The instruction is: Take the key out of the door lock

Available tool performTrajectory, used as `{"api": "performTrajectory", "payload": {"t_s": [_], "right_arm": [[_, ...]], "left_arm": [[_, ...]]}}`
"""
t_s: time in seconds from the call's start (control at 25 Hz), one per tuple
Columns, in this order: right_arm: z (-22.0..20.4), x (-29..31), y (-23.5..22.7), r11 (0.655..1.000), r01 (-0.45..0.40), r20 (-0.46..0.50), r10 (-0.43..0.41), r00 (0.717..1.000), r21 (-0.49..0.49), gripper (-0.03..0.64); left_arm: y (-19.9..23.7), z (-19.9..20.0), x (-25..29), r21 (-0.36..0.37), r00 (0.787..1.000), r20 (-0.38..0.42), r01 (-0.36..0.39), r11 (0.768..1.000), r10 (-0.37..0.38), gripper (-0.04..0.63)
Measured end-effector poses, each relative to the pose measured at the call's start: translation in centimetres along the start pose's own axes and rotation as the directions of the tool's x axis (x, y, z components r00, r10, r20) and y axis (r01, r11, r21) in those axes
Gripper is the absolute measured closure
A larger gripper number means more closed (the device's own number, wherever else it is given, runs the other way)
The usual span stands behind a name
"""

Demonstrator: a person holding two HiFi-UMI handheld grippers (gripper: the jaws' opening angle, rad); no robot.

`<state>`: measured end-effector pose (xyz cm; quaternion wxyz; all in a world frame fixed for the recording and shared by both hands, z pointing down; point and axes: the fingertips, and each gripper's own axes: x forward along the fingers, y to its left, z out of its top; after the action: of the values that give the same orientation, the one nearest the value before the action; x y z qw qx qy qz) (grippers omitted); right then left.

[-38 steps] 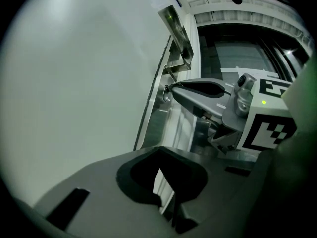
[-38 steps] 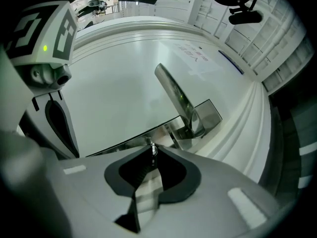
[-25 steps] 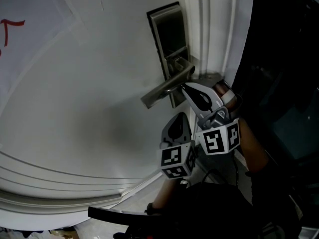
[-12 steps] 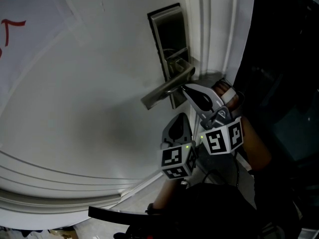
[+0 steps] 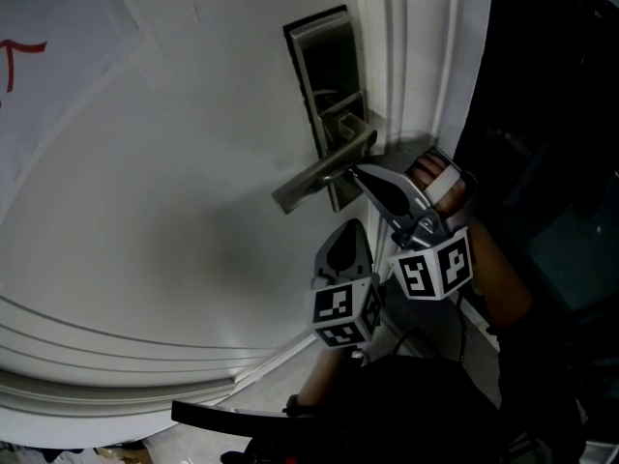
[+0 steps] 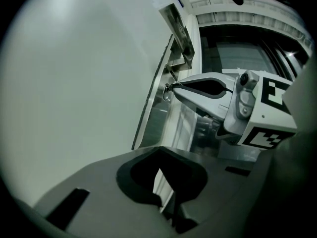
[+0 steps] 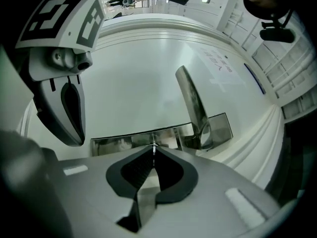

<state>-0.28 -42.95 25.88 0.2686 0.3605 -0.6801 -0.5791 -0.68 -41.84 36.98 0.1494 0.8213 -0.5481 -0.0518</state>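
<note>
Door panel point(image 5: 174, 162), white and bare, fills the left half of the head view. Right of centre, towards the top, is the dark metal lock plate point(image 5: 329, 75), and the lever handle point(image 5: 319, 177) slants down to the left from it.

Below the handle hangs the left gripper point(image 6: 159, 156). Its jaws are clenched together with nothing between them, and it points up along the door without touching the lock.

Just to its right, the right gripper point(image 7: 154, 152) has its nose against the lower part of the plate, under the lever. Its jaw tips are pinched on a thin bright sliver of metal, which I take to be the key point(image 7: 154, 146) seen edge-on. The key appears to be seated in the lock, though no view shows the keyhole itself.

The hold looks risky. Only the very tips have the key, so a tug could make them slide off and leave it in the cylinder. A pull that is not straight out from the door would likely jam the blade in the keyway. The lever sits close above the gripper, so lifting the gripper while drawing back could knock it. The two grippers are also close enough to bump each other.
</note>
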Motion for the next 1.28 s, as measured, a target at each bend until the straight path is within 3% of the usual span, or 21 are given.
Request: {"api": "performTrajectory", "payload": {"t_s": [0.72, 1.28], "right_arm": [[-0.03, 0.0, 0.09, 0.998, -0.002, -0.006, 0.002, 1.0, -0.063, 0.606], [-0.11, -0.01, 0.25, 0.984, -0.009, -0.017, 0.006, 1.0, -0.18, 0.606]], "left_arm": [[0.22, 0.56, 0.24, 0.023, 1.0, 0.015, -0.001, 1.0, 0.0, 0.595], [0.22, 0.25, 0.02, 0.024, 1.0, 0.01, 0.005, 1.0, -0.005, 0.595]]}}
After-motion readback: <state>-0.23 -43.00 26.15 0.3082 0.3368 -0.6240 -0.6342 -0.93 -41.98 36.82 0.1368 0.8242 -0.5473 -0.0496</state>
